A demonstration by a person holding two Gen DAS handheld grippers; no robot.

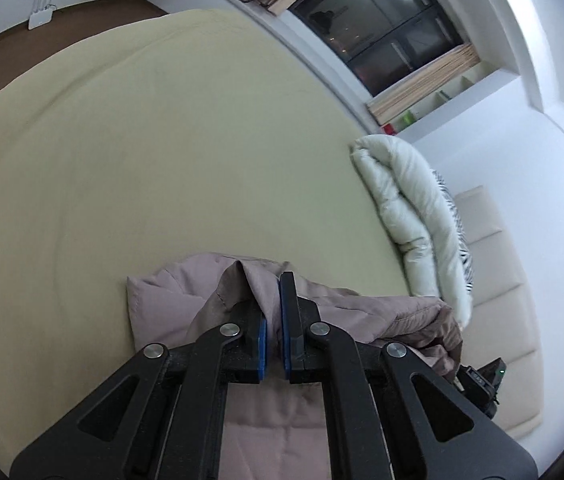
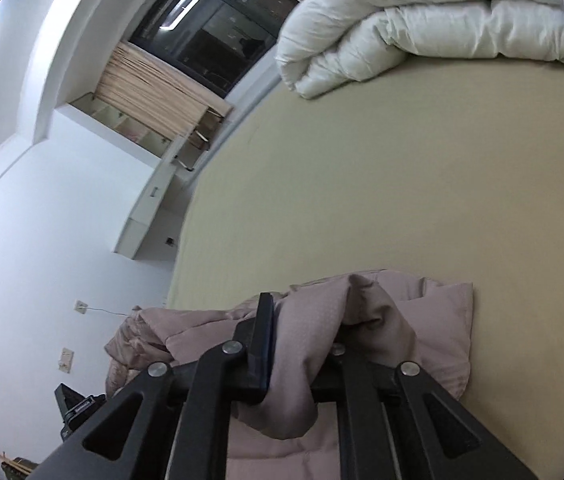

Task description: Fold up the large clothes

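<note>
Mauve quilted cloth fills the space right under my left gripper (image 1: 274, 312): it is the coat (image 1: 170, 300), and a pinched ridge of its fabric runs up between the blue pads (image 1: 286, 320). That gripper is clamped on the coat, jaws nearly together with only the thin fold between them.

Across from it, my right gripper (image 2: 301, 344) also has the coat (image 2: 433, 320) in its bite. A thick bunch of cloth drapes over the near finger and hides most of the far one, so I see the fabric pressed against the dark pad but cannot see both tips. I judge it clamped on the coat too, on a fatter wad than the left.

Ahead of both tools the coat's far edge rests on the bed (image 1: 162, 140), with bare sheet stretching away beyond it. Further off lies a rolled white duvet (image 1: 409, 208), to the right of the left tool and well apart from the coat.

As I read it, I am carrying one edge over to make a fold. What worries me:
- The right grip holds a loose bunch, not a clean hem; layers could slide out if I pull hard.
- The two grips hold unequal amounts, so the fold line may land skewed.
- The padded cloth is slippery and springy, and could puff back open once released.
- Swinging too far could drag the coat into the duvet.
</note>
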